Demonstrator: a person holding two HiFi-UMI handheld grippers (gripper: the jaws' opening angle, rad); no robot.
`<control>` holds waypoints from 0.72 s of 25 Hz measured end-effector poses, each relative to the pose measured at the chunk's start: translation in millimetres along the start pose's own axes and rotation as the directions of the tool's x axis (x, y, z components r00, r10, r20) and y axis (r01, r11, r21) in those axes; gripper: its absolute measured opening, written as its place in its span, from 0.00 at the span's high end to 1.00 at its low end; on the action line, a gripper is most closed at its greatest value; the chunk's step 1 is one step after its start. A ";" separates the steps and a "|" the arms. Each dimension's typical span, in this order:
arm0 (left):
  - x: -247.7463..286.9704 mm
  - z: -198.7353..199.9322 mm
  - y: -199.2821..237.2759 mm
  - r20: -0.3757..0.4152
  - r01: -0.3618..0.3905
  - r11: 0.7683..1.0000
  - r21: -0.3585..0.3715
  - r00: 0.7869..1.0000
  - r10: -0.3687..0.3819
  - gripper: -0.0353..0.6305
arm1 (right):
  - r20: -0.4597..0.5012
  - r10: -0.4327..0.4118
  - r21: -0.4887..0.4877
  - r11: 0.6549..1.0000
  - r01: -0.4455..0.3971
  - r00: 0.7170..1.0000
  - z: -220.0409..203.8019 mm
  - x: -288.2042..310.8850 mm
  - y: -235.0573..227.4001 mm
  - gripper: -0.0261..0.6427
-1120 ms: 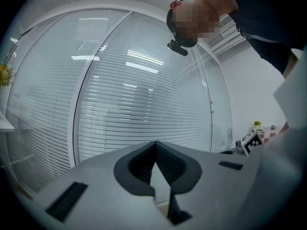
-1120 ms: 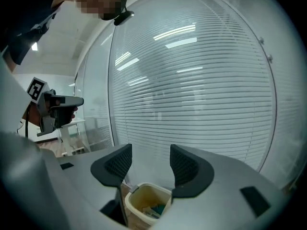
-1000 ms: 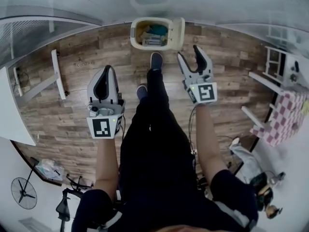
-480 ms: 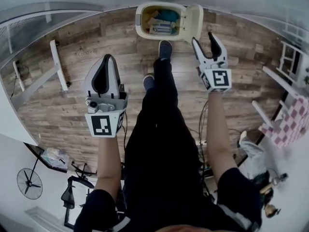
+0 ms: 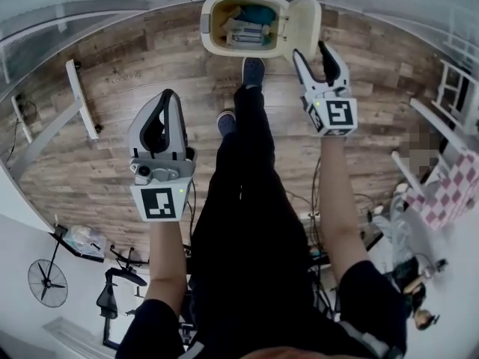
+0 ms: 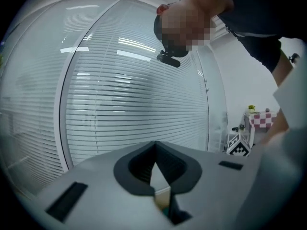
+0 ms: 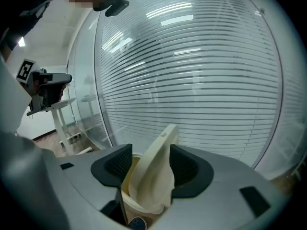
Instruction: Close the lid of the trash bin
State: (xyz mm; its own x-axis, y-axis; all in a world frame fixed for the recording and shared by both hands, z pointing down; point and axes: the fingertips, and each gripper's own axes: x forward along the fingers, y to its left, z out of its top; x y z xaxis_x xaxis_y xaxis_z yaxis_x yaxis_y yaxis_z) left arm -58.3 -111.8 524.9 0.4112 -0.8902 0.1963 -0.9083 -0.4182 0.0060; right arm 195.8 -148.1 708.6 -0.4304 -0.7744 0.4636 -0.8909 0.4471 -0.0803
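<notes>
Right gripper (image 5: 310, 51) is held with its jaws spread either side of the raised cream plastic lid (image 5: 305, 21) of the open cream plastic trash bin (image 5: 204, 25) just ahead of it (rubbish is seen inside), while the left gripper (image 5: 165, 97), well behind, is seen pinched together on nothing.

Office-like room: slatted blinds (image 7: 201, 80), wood-plank floor (image 5: 112, 126).

The wood-plank floor (image 5: 135, 133) carries a cream trash bin (image 5: 205, 28) at its far edge, its lid (image 5: 303, 22) open to the right, a shoe (image 5: 253, 71) just before it, a white frame foot (image 5: 81, 99) toward the left edge.
</notes>
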 end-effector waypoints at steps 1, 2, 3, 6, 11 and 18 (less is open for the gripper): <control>1.2 1.4 2.0 0.004 0.001 1.000 -0.005 1.000 -0.001 0.94 | -0.006 -0.005 0.001 1.000 0.005 1.000 -2.7 1.1 -1.4 0.61; 2.2 2.4 5.3 0.009 -0.003 1.000 -0.020 1.000 0.003 0.94 | -0.011 -0.008 -0.005 1.000 0.008 1.000 -4.5 2.3 -2.8 0.61; 2.4 2.2 9.2 0.011 -0.010 0.999 -0.035 1.000 0.010 0.94 | -0.013 -0.010 -0.011 1.000 0.010 1.000 -5.6 3.0 -3.8 0.62; -2.8 -7.4 21.1 -0.005 -0.036 0.997 -0.063 0.999 0.036 0.94 | -0.003 -0.009 -0.009 1.000 0.009 1.000 -5.4 4.5 -2.3 0.65; -11.0 -16.7 25.6 -0.027 -0.069 0.995 -0.066 0.997 0.067 0.94 | 0.010 -0.012 -0.007 1.000 0.012 1.000 -4.2 5.0 2.7 0.67; -9.0 -14.5 10.2 -0.019 -0.032 0.999 -0.042 0.999 0.031 0.94 | 0.033 0.030 -0.001 1.000 -0.030 0.999 -0.4 9.8 13.8 0.67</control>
State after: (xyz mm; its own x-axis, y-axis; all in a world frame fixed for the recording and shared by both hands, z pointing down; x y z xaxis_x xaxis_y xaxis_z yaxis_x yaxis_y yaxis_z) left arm -72.4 -105.5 537.5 0.3809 -0.8992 0.2152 -0.9235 -0.3815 0.0405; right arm 179.4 -149.3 712.4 -0.4617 -0.7748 0.4319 -0.8774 0.4706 -0.0938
